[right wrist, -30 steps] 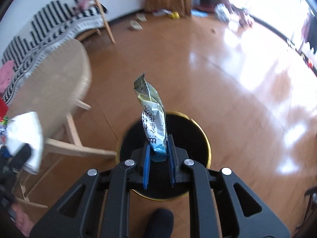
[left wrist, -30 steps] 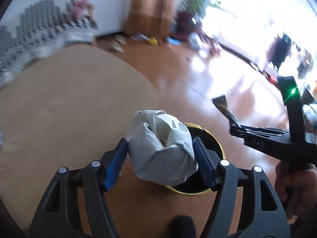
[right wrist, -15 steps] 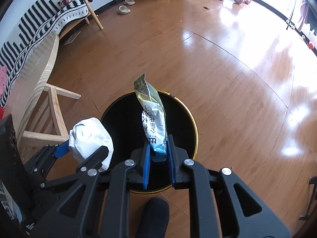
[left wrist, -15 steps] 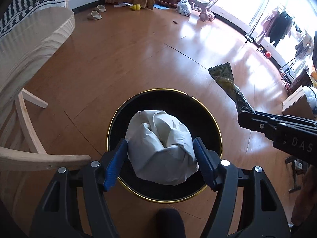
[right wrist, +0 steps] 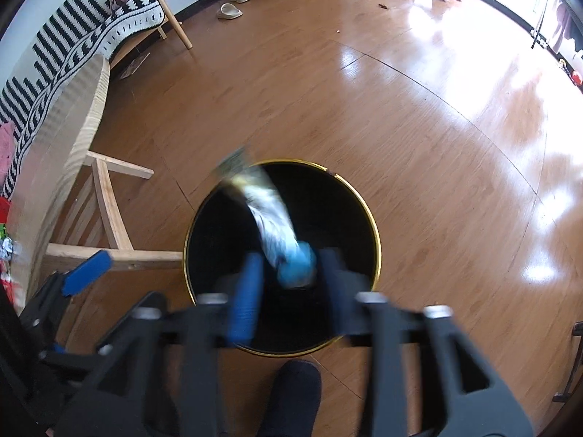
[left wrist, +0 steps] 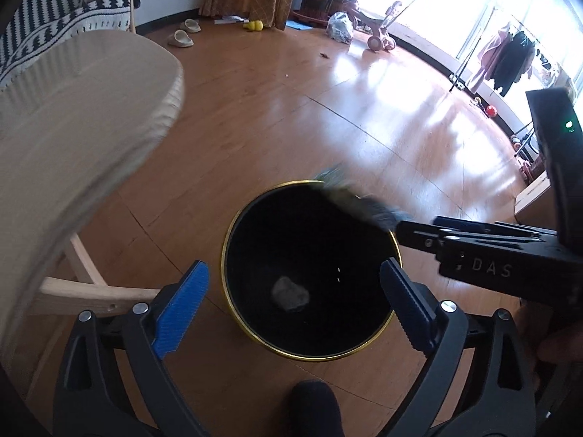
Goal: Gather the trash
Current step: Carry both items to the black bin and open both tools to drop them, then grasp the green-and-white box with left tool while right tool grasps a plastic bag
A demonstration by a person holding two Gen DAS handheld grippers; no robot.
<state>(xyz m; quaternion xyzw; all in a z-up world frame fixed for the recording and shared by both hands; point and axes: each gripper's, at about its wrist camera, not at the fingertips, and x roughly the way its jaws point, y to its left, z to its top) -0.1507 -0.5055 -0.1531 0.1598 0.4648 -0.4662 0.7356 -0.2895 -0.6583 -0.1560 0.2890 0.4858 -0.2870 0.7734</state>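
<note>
A black trash bin with a gold rim stands on the floor below both grippers. The crumpled white paper ball lies at the bottom of the bin. My left gripper is open and empty above the bin; it also shows at the left of the right wrist view. My right gripper is open over the bin, its jaws blurred and spread. The snack wrapper is loose between them, blurred, over the bin's mouth.
A round wooden table with wooden legs stands left of the bin. A bench with a striped black-and-white blanket is behind it. Slippers and toys lie far off. A dark-socked foot is near the bin.
My left gripper opened and the paper ball dropped into the bin. My right gripper opened and the snack wrapper came loose, tilting over the bin.
</note>
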